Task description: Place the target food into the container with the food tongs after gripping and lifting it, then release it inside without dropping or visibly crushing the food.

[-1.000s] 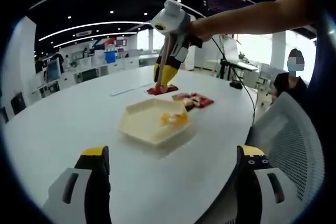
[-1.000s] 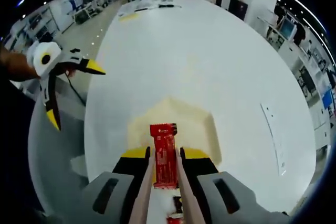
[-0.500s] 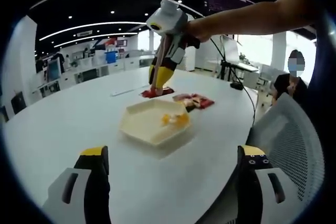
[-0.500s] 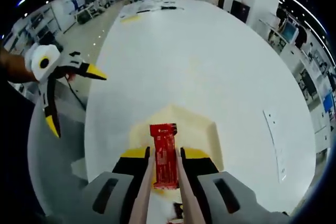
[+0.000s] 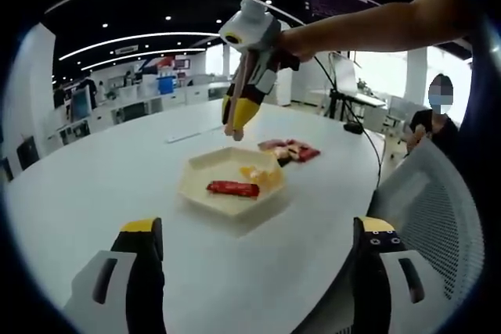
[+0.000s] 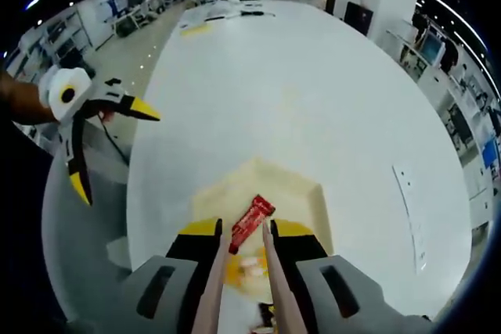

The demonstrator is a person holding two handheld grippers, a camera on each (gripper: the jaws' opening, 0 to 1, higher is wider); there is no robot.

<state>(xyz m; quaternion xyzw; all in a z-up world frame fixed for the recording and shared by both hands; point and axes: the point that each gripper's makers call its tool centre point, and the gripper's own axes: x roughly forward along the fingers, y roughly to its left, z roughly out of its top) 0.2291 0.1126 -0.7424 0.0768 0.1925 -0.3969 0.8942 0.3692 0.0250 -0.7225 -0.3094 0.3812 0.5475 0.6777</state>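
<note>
**Q:** White and oval, the tabletop (image 5: 94,185) fills a bright open-plan office. What rests on it?

**A:** A cream hexagonal container (image 5: 200,185) sits near the edge closest to the mesh chair (image 5: 438,217). Inside it lies a red wrapped food bar (image 5: 232,188), flat on the floor of the tray, beside a yellow food piece (image 5: 262,176). More red packets (image 5: 288,149) lie on the tabletop just beyond the container's far rim, towards the edge where a seated person (image 5: 430,119) is.

**Q:** Where is the right gripper?

**A:** The right gripper (image 5: 235,119), held by a bare arm (image 5: 368,27), hangs above the container's far side. It carries the food tongs (image 6: 241,271) between its yellow-tipped jaws. In the right gripper view the tong arms run nearly parallel with a narrow gap; the bar (image 6: 250,223) lies beyond their tips in the container (image 6: 313,201), apart from them. The jaws press on the tong handles.

**Q:** And the left gripper?

**A:** The left gripper (image 5: 258,244) hovers low over the near tabletop edge, its jaws spread wide with nothing between them. In the right gripper view it (image 6: 109,142) appears off the table's side, likewise spread.
</note>
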